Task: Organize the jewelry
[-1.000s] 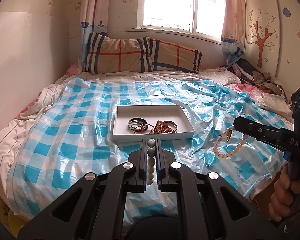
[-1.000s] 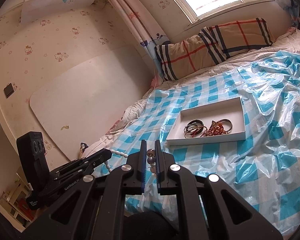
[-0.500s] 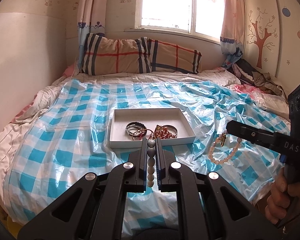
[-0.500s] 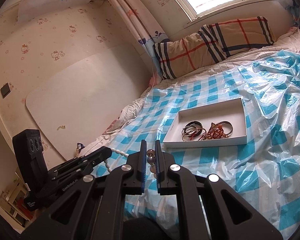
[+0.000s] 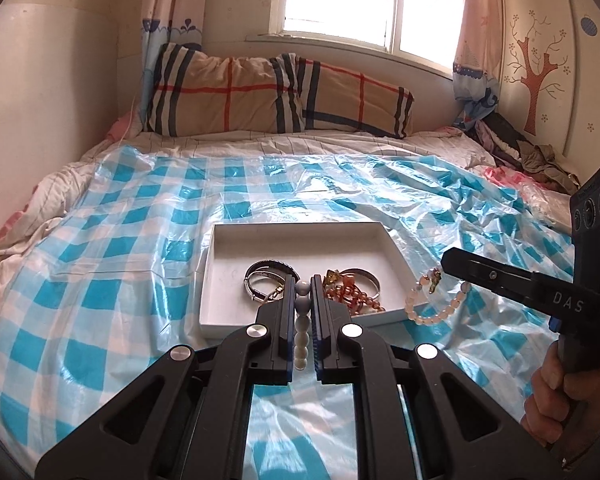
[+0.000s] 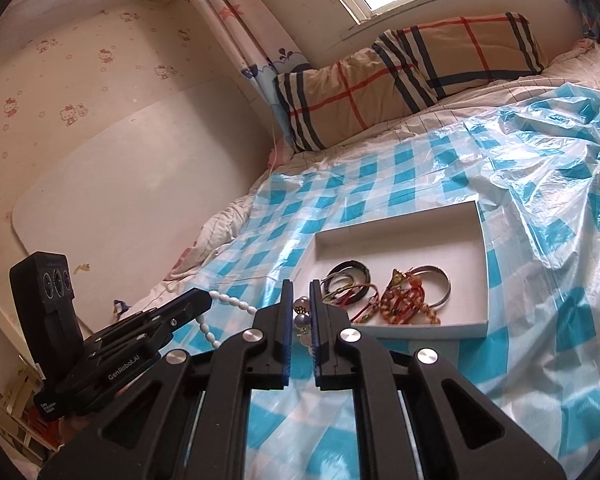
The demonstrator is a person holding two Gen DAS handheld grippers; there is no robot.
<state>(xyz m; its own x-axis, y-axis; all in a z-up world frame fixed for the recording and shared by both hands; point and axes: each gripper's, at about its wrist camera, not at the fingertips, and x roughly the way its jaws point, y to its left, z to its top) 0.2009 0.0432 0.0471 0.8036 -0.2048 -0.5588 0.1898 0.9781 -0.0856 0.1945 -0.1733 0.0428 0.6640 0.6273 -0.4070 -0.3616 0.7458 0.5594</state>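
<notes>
Beaded and limp: one long bead strand point(image 5: 302, 322) strung between two claws, over the near edge of the white tray point(image 5: 300, 230) on the bed point(image 5: 100, 280). Left claw point(image 5: 303, 304) clenched on the pale white and grey beads; right claw point(image 6: 301, 312) clenched on the far end, around a grey bead and small charm, peach beads point(image 5: 436, 312) hanging in a loop under it in the left view. Light in weight, no stiffness, sagging wherever unsupported. Smooth round beads, likely slippery between flat pads; cord probably thin, so risky to pull taut. Best taken across a single bead or the cord between beads, not on the charm. Bangles point(image 5: 268, 280) and a reddish tangle point(image 6: 404, 300) already lying in the near half of the tray, far half bare. Checked plastic sheet point(image 5: 100, 308) underneath, crinkled and slick.
</notes>
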